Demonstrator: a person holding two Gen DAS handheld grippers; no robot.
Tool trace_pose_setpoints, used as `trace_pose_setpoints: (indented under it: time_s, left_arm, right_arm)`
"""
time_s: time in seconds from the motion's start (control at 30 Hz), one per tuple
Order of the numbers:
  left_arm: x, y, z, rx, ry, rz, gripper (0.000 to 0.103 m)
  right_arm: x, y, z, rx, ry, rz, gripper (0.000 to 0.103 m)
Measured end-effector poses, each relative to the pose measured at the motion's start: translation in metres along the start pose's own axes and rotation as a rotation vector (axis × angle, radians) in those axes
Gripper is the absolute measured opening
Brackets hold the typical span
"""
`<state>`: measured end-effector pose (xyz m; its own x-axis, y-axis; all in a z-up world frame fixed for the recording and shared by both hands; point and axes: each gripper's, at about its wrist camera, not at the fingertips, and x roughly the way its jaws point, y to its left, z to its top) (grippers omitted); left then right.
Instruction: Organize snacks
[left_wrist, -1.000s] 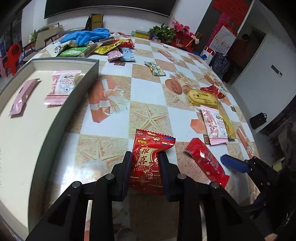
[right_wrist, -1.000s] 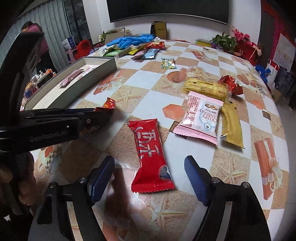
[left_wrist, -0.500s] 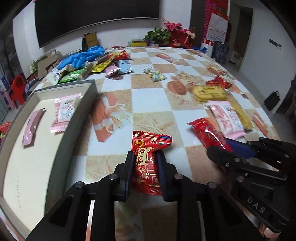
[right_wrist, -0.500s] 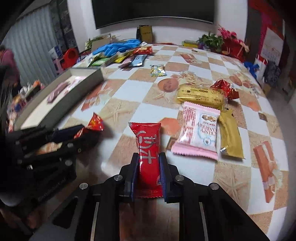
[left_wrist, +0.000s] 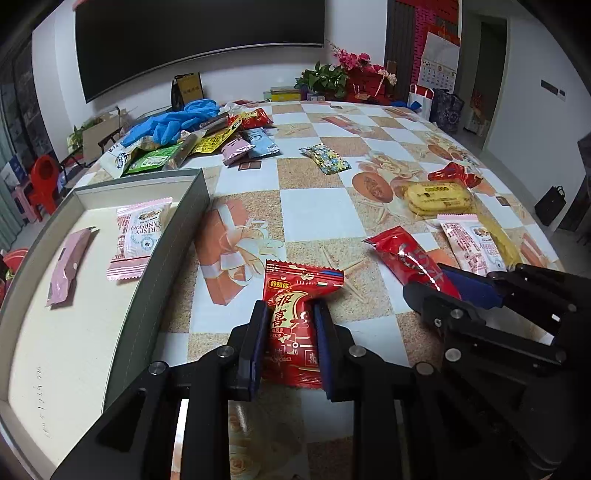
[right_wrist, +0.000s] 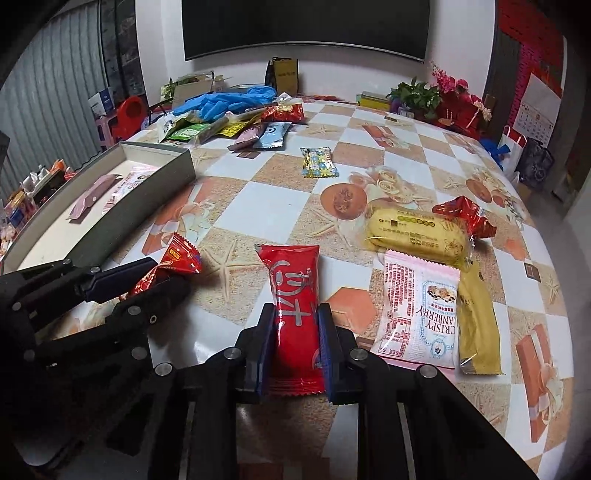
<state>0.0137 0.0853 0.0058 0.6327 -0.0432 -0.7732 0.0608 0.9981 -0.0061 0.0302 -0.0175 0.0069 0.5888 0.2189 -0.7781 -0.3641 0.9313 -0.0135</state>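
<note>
Left to right. Tray (left_wrist: 162, 236) at far left, grey walls, two packets in it: one mauve bar (left_wrist: 68, 266), one pink-and-white packet (left_wrist: 138, 232); most of the tray floor is bare.

Left gripper (left_wrist: 291, 332) is clamped on a red packet with gold print (left_wrist: 295, 317), just right of the tray's near wall, over the table (left_wrist: 317, 210).

Right gripper (right_wrist: 295, 341) is clamped on a plain red bar (right_wrist: 293, 295), beside the left one, the two close together.

Right of that, four packets bunched up: one pink-and-white packet (right_wrist: 421, 314) touching one gold bar (right_wrist: 476, 325), one yellow biscuit pack (right_wrist: 413, 232) behind them, one crumpled red wrapper (right_wrist: 465, 218) at its right end.

One floral packet (right_wrist: 317, 168) alone mid-table. Far-left corner: a heap of mixed packets (right_wrist: 236, 129) under blue gloves (right_wrist: 225, 101); count unclear.

Open room: wide clear strip mid-table between tray and right cluster. Table's near edge is hidden under the grippers.
</note>
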Motion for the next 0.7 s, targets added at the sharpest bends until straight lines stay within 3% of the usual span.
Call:
trace_pose_setpoints:
  time_s: [0.3, 0.7]
  left_arm:
    - [-0.0016, 0.0080, -0.0005, -0.048, -0.005, -0.013, 0.027]
    - [0.0010, -0.0019, -0.0008, -0.003, -0.001, 0.044, 0.027]
  right_arm:
    - [-0.0008, -0.0052, 0.0005, 0.036, -0.003, 0.037, 0.022]
    - [-0.0031, -0.0011, -0.0021, 0.023, -0.001, 0.025, 0.022]
